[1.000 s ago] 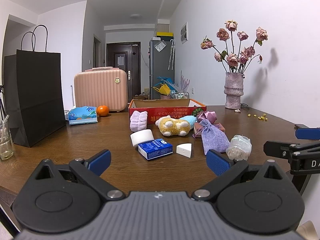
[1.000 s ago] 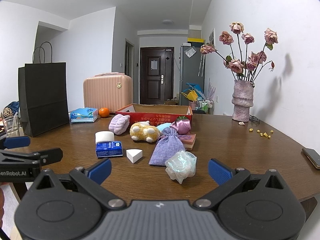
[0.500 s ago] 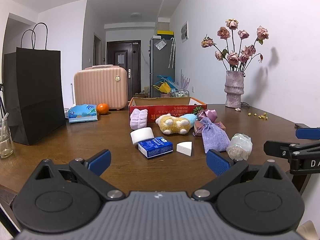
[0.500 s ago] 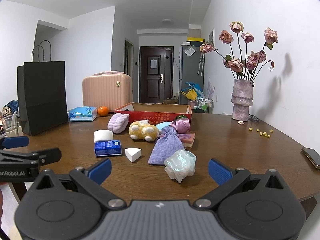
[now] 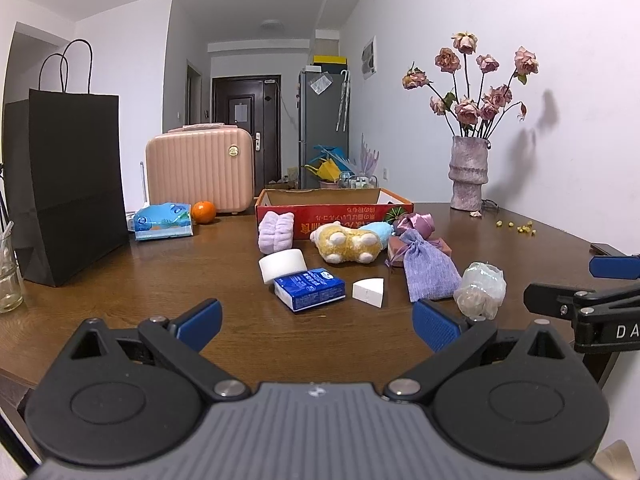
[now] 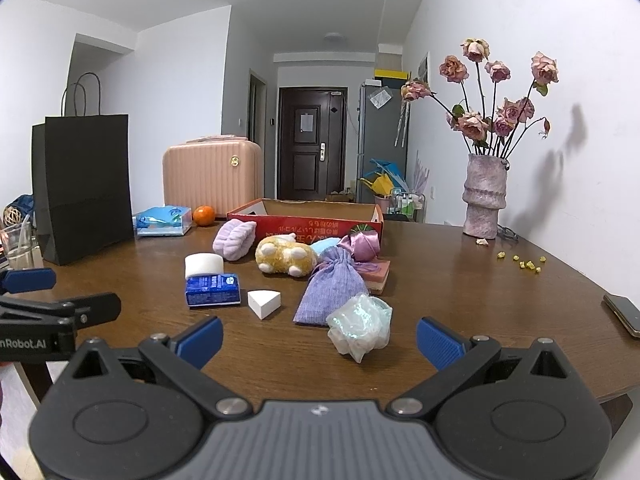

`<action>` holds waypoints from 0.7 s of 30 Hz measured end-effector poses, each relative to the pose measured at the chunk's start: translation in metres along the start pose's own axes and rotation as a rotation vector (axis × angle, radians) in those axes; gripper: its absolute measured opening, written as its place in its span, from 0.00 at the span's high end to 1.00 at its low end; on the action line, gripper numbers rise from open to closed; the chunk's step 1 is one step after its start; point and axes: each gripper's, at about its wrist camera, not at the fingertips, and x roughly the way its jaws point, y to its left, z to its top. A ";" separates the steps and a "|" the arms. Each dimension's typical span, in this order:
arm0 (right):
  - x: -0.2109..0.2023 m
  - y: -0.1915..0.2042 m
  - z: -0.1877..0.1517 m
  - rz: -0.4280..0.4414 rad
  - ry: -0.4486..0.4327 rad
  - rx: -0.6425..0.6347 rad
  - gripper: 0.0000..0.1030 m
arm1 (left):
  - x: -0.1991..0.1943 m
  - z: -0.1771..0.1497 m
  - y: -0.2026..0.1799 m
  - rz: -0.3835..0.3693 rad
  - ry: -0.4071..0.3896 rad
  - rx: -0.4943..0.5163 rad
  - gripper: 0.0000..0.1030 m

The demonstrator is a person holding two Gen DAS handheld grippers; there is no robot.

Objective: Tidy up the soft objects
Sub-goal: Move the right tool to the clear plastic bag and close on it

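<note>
Right wrist view: I am holding both grippers, right gripper [image 6: 319, 340] and left gripper [image 5: 316, 322], back with jaws spread empty, lining up on the crinkly pouch [image 6: 359, 326] nearest me before the red box [image 6: 320, 227].

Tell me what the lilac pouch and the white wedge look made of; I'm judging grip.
Pouch: woven fabric, matte, visible ribbed weave, gathered neck. Wedge: probably foam sponge, matte white, clean-cut edges; it could be something firmer.
</note>
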 end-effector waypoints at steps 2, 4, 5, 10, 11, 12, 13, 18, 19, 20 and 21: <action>0.001 0.001 0.000 -0.001 0.002 -0.004 0.00 | 0.002 0.000 -0.001 -0.002 0.005 0.002 0.00; 0.002 0.002 -0.001 -0.002 0.004 -0.009 0.00 | 0.004 0.000 -0.001 -0.002 0.006 0.004 0.00; 0.003 0.002 -0.001 -0.003 0.005 -0.012 0.00 | 0.004 0.000 -0.001 -0.001 0.005 0.003 0.00; 0.007 0.001 -0.001 -0.011 0.006 -0.016 0.00 | 0.014 0.000 0.000 0.000 0.022 -0.006 0.00; 0.009 0.001 -0.001 -0.012 0.008 -0.015 0.00 | 0.016 0.000 0.000 0.000 0.028 -0.007 0.00; 0.010 0.000 -0.001 -0.013 0.012 -0.015 0.00 | 0.018 0.000 0.000 0.000 0.033 -0.006 0.00; 0.012 0.000 -0.002 -0.015 0.015 -0.015 0.00 | 0.020 0.000 0.000 0.000 0.038 -0.007 0.00; 0.022 -0.004 -0.004 -0.019 0.037 -0.008 0.00 | 0.034 0.002 0.001 0.002 0.058 -0.010 0.00; 0.025 -0.005 -0.003 -0.020 0.042 -0.006 0.00 | 0.037 0.003 0.001 0.003 0.062 -0.011 0.00; 0.028 -0.006 -0.003 -0.020 0.048 -0.004 0.00 | 0.040 0.003 0.001 0.004 0.067 -0.011 0.00; 0.030 -0.007 -0.003 -0.021 0.052 -0.003 0.00 | 0.042 0.003 0.001 0.005 0.071 -0.011 0.00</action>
